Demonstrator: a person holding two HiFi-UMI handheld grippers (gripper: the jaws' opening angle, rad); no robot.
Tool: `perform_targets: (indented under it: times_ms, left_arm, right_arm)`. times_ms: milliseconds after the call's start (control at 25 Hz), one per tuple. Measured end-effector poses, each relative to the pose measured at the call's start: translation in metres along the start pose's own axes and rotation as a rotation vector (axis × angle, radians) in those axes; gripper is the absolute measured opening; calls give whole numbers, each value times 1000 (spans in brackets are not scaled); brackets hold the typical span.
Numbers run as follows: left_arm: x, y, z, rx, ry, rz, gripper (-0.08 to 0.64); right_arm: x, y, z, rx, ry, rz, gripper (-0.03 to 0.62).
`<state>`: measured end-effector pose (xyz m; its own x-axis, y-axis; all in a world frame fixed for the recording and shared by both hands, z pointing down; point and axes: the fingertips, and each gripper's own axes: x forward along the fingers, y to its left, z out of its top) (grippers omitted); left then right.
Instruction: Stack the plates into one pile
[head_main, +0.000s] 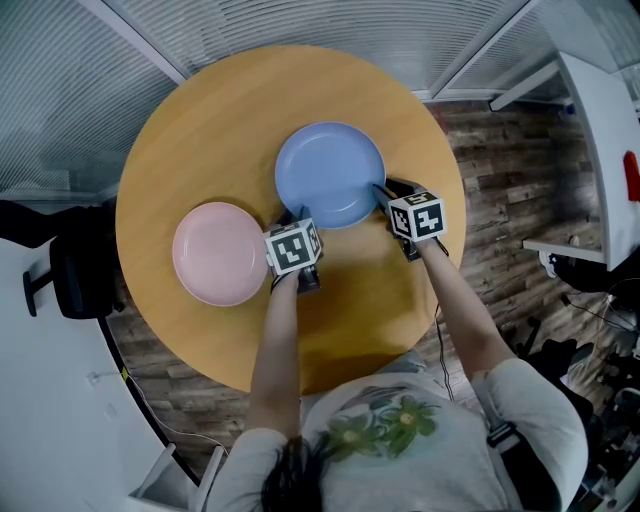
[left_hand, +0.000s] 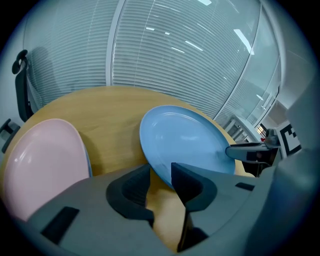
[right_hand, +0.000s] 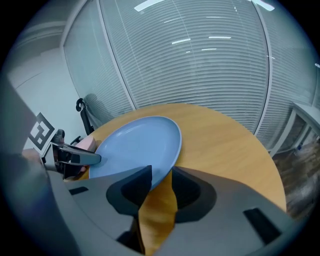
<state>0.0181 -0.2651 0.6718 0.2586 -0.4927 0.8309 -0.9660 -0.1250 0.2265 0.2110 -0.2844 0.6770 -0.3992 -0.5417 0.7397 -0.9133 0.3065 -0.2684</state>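
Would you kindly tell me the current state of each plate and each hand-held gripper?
Blue plate: flat on the table, not stacked, its rim between the jaws of both grippers.
Pink plate: flat on the table, nothing on it, untouched.
Left hand-held gripper: open, jaws either side of the blue plate's rim.
Right hand-held gripper: open, jaws either side of the blue plate's opposite rim.

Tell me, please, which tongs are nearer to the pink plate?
Left. The left tongs sit between the pink plate and the blue plate; the right tongs are at the blue plate's opposite rim.
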Motion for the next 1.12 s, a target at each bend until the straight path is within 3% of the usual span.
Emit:
perform_targets:
  times_ms: [480, 880, 1120]
  left_arm:
    - [-85, -7, 1, 44, -108, 0, 149]
    - [-172, 21, -88, 30, -97, 68, 150]
    - [-214, 50, -153, -43, -61, 118, 150]
  right_arm:
    - [-70, 46, 15, -42, -105, 26, 144]
    - [-113, 129, -53, -88, -49, 113, 144]
    - [-123, 184, -101, -120, 13, 181, 144]
